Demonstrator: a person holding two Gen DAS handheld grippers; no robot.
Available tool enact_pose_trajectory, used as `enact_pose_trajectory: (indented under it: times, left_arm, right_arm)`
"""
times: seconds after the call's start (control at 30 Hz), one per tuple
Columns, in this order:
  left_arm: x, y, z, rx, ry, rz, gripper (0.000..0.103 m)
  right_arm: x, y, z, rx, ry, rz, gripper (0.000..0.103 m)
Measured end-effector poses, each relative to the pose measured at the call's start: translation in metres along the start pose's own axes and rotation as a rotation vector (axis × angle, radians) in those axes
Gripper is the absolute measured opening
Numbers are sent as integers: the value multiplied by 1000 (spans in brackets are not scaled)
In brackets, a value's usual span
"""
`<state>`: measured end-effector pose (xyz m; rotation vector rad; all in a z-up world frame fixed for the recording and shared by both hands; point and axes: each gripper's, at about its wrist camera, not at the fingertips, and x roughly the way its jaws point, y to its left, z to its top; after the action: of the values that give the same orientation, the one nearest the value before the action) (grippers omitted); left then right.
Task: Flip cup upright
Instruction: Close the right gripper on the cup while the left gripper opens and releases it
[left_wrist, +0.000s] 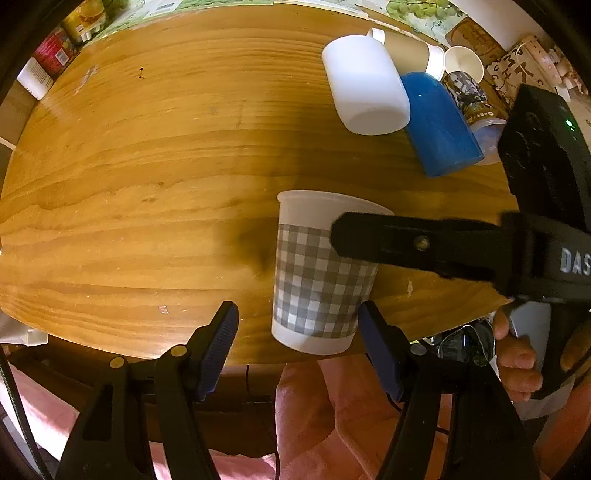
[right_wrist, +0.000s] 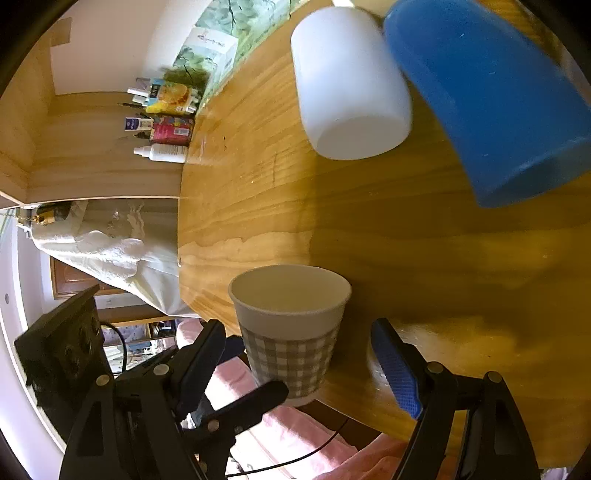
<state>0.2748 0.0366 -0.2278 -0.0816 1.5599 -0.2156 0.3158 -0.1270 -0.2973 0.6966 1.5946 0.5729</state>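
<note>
Left wrist view: checked paper cup (left_wrist: 317, 273) stands mouth-up at the near edge of the wooden surface (left_wrist: 147, 184), between the spread fingers of the left hand-held gripper (left_wrist: 297, 350), which is open w/ nothing held. Right hand-held gripper (left_wrist: 369, 236) reaches in from the right; one black finger crosses the cup's upper side and hides part of the rim. Its other finger isn't visible here. White lettering "DAS" on its body, cut off at the frame edge. Toward the far right corner: white mug (left_wrist: 365, 85) and blue cup (left_wrist: 439, 122), both bottom-up, w/ more cups behind them, partly hidden; prints there too small to read.

Right wrist view: same cup (right_wrist: 291, 328), open mouth up, inside looks bare, sitting right at the surface (right_wrist: 406, 240) edge. Right gripper (right_wrist: 306, 354) fingers stand apart either side, not touching, so open. A left-gripper finger (right_wrist: 255, 402) covers the cup's base. White mug (right_wrist: 351, 85) and blue cup (right_wrist: 487, 96) blurred, blue one cut off at the top. Bottles and packets (right_wrist: 166, 122) beyond the far edge; labels unreadable.
</note>
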Motion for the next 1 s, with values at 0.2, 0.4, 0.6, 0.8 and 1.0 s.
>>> enact_pose_trajectory:
  times: [0.2, 0.4, 0.6, 0.8, 1.0]
  left_arm:
    - [2, 5, -1, -11, 3, -8, 71]
    - [6, 5, -1, -18, 10, -17, 71]
    - [9, 5, -1, -24, 16, -39, 71]
    - [8, 7, -6, -15, 2, -46, 71]
    - [1, 11, -14, -9, -12, -45, 71]
  right_arm:
    - [13, 9, 5, 1, 23, -27, 82]
    - [19, 12, 8, 10, 37, -44, 82]
    - [26, 11, 9, 21, 56, -53, 76]
    - [29, 11, 9, 25, 60, -16, 67]
    - [28, 9, 7, 33, 46, 4, 62]
